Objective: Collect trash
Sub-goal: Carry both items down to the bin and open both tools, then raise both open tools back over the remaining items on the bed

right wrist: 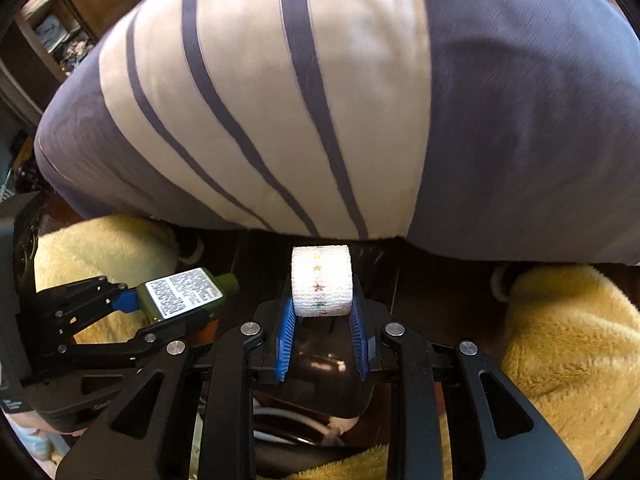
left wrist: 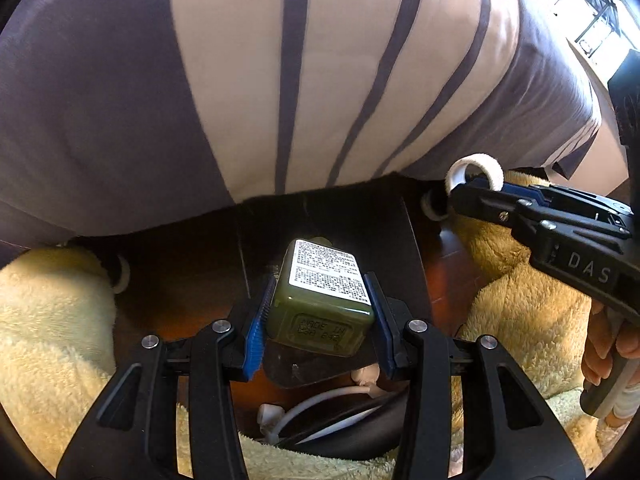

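My left gripper (left wrist: 320, 320) is shut on a small olive-green bottle (left wrist: 320, 300) with a white printed label, held above a dark floor. It also shows in the right wrist view (right wrist: 180, 294) at the left. My right gripper (right wrist: 322, 312) is shut on a white roll of bandage tape (right wrist: 322, 286) with small coloured stars. In the left wrist view the roll (left wrist: 476, 174) shows at the right, at the tip of the right gripper (left wrist: 472, 188).
A large grey and cream striped cushion (left wrist: 280, 80) fills the view ahead, close above both grippers. Yellow fluffy rugs (right wrist: 568, 340) lie on both sides. White cables (left wrist: 320, 404) and a dark rounded object (right wrist: 324, 372) lie below the grippers.
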Demonstrator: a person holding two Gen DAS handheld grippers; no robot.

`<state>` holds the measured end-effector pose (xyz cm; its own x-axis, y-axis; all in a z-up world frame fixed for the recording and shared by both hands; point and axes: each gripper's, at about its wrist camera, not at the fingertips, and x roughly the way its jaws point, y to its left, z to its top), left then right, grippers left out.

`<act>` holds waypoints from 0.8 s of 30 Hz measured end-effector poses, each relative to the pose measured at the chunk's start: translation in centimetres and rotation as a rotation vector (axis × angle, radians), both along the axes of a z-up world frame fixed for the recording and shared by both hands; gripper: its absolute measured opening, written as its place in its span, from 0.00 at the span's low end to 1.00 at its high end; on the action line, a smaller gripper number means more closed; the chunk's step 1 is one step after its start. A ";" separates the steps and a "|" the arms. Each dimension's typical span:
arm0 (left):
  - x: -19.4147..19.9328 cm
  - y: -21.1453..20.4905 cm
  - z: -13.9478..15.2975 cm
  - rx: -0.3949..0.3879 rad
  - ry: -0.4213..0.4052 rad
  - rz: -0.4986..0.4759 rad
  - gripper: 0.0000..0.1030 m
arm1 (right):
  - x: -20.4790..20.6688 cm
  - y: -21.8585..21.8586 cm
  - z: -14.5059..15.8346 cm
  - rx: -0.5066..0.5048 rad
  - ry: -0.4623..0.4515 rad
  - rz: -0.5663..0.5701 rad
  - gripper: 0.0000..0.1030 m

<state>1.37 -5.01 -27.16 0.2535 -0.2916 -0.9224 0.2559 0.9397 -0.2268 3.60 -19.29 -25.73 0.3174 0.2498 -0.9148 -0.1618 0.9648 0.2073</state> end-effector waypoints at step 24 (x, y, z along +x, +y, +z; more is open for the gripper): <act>-0.1 -0.2 -0.8 0.033 0.029 0.008 0.60 | 1.2 -0.3 -0.6 0.006 0.039 -0.026 0.51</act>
<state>1.27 -5.18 -27.98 0.2283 -0.2587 -0.9386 0.2419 0.9489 -0.2027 4.76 -19.56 -26.29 0.2885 0.2470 -0.9251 -0.1283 0.9674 0.2183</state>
